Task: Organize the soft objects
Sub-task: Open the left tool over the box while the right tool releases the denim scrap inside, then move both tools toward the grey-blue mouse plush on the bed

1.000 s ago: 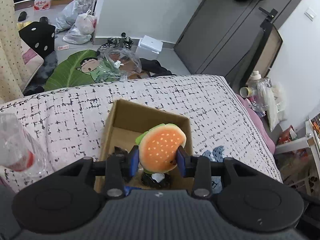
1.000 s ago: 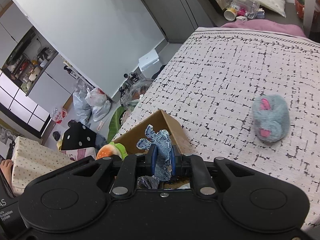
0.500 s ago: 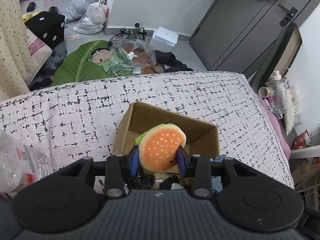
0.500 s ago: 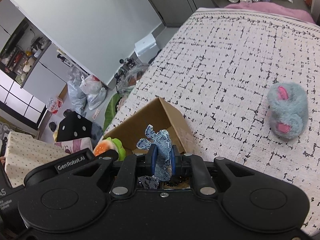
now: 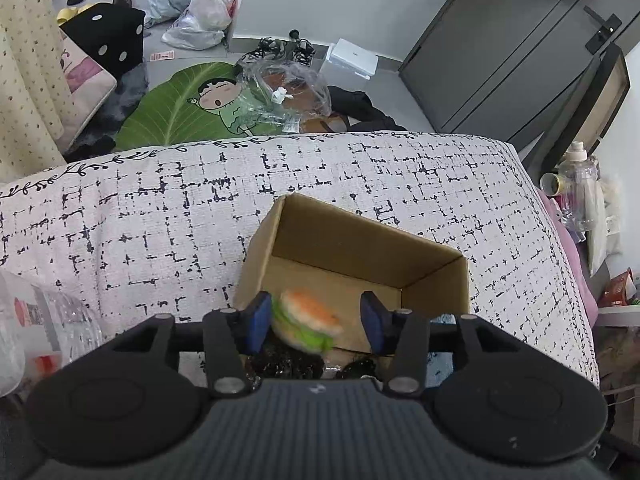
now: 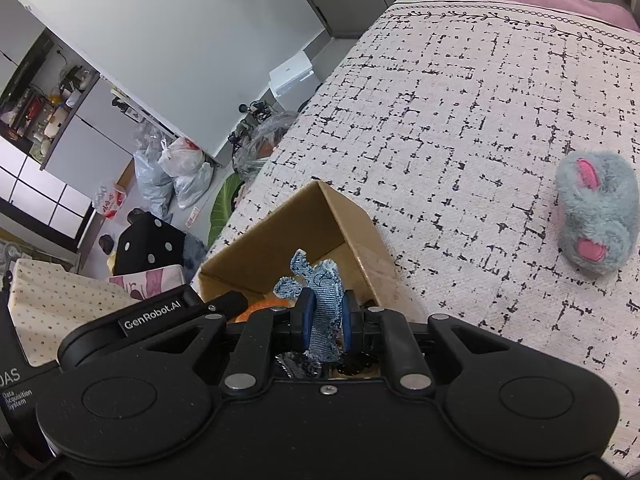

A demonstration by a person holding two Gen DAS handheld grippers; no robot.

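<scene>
On the bed (image 5: 168, 208): left hand-held gripper (image 5: 316, 322) spread, blurred burger plush (image 5: 306, 320) seemingly loose; right hand-held gripper (image 6: 325, 320) pinches denim scrap (image 6: 322, 304).

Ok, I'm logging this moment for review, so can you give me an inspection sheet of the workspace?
Surface: bed cover, white with a black grid print.
Job's things: open cardboard box on the cover; burger plush, blurred, between the open jaws over the box; denim scrap; grey plush slipper lying apart on the cover.
Clutter: dark items in the box, unclear; plastic bottle at the edge.
Grippers: left hand-held gripper open; right hand-held gripper shut on the denim scrap.
Cables: tangle on the floor.
Surroundings: leaf rug, plastic bags, dark wardrobe.
</scene>
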